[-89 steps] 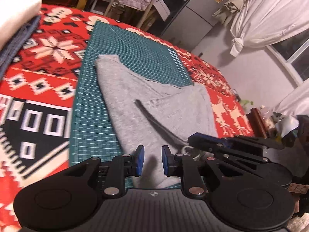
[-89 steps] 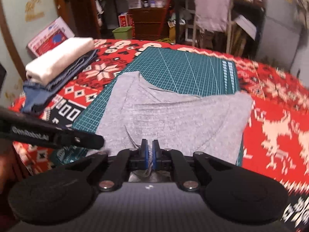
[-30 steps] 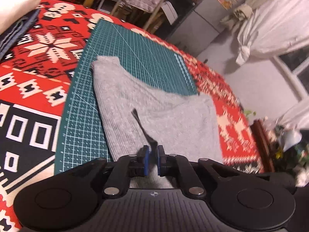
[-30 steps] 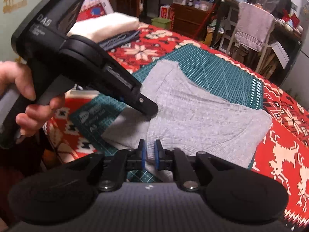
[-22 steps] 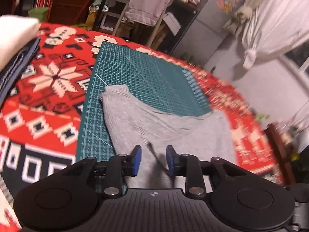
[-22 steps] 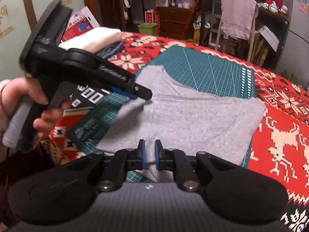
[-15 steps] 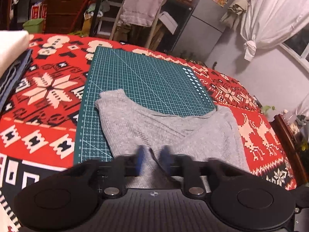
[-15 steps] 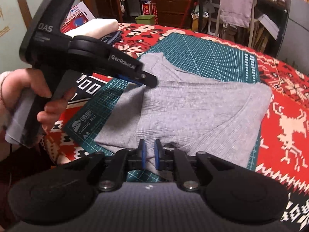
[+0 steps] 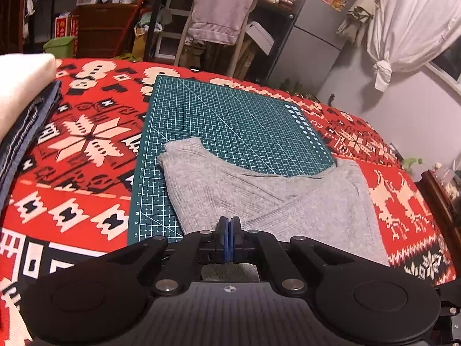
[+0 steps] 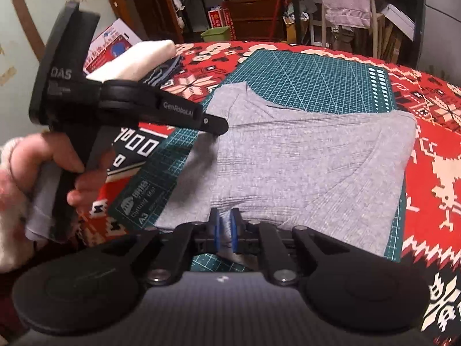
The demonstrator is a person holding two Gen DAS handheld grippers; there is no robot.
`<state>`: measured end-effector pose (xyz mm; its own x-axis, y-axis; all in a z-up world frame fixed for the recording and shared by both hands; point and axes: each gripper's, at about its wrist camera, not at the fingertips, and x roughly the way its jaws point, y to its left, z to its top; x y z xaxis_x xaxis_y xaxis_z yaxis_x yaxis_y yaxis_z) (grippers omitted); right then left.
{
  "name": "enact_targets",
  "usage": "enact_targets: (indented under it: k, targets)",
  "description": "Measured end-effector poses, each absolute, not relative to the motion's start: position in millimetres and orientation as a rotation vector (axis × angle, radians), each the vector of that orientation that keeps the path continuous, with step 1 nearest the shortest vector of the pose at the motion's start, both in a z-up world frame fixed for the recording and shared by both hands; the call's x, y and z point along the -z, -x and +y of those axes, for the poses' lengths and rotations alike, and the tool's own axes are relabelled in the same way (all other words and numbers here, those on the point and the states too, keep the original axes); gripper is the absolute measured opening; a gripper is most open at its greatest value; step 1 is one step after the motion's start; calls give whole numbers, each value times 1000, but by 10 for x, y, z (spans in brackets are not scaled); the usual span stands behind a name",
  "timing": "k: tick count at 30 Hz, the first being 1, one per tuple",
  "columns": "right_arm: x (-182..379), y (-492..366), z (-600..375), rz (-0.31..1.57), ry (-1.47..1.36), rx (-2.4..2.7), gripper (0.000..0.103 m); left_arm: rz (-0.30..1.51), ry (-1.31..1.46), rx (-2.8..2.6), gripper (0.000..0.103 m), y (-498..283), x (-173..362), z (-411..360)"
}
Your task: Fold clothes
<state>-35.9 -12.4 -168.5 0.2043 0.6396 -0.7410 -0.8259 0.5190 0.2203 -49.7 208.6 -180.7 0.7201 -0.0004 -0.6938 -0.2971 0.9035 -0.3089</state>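
The red patterned blanket (image 9: 86, 150) covers the whole work surface. On it lies the green cutting mat (image 9: 230, 121). The grey garment (image 10: 302, 167) lies flat across the near half of the mat, and its right side extends past the mat edge onto the blanket. At the far left of the blanket sits a stack of folded clothes (image 10: 135, 60), white on top of dark blue.

Your left gripper (image 9: 229, 240) is above the near edge of the garment, its blue pads pressed together with nothing visible between them. Your right gripper (image 10: 224, 230) is at the garment's near hem, its pads slightly apart; whether they pinch cloth cannot be told. Your left hand (image 10: 43, 167) grips the left tool's handle.
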Motion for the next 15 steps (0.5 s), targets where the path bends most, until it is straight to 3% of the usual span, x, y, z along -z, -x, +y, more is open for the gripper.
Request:
enact_targets:
  k: [15]
  targets:
    - [1309, 292, -324, 836, 161, -996, 11, 712, 465, -179, 9, 796, 1458, 2071]
